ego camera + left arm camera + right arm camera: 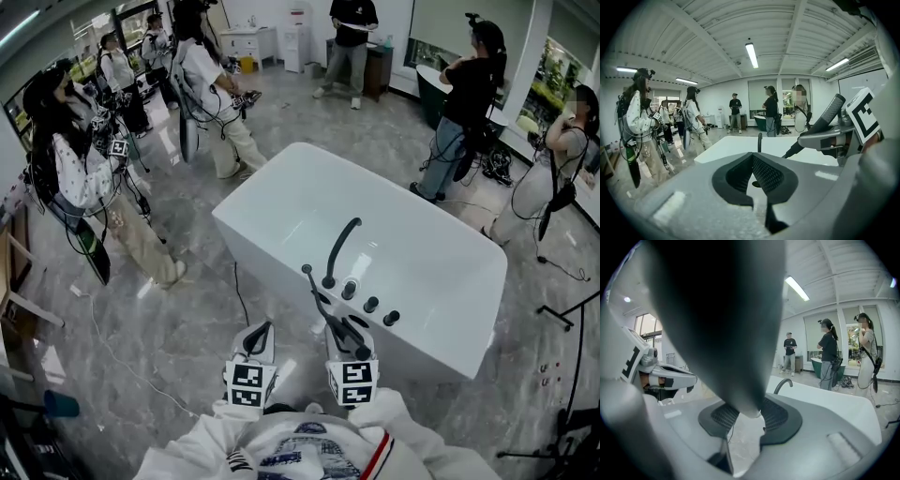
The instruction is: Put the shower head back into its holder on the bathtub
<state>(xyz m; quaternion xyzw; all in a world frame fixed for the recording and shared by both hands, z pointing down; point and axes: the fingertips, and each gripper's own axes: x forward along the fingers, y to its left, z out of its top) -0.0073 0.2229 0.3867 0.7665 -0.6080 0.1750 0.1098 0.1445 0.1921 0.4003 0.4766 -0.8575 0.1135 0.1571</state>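
Observation:
A white bathtub (pixel 412 253) stands in front of me, with a dark curved spout (pixel 339 246) and a row of dark knobs (pixel 370 305) on its near rim. My right gripper (pixel 339 330) is shut on the dark slender shower head (pixel 319 298), which slants up and left just before that rim. In the right gripper view the shower head (pixel 722 324) fills the picture between the pads (pixel 776 414). My left gripper (pixel 257 330) hangs beside it to the left, short of the tub, with its tips together on nothing. The left gripper view shows the shower head (pixel 824 121) at right.
Several people with gear stand round the tub on the grey marble floor (pixel 187 319), the nearest (pixel 84 178) at left. Cables trail over the floor. Stands (pixel 562 314) are at the right. A dark tub (pixel 431 89) is at the back.

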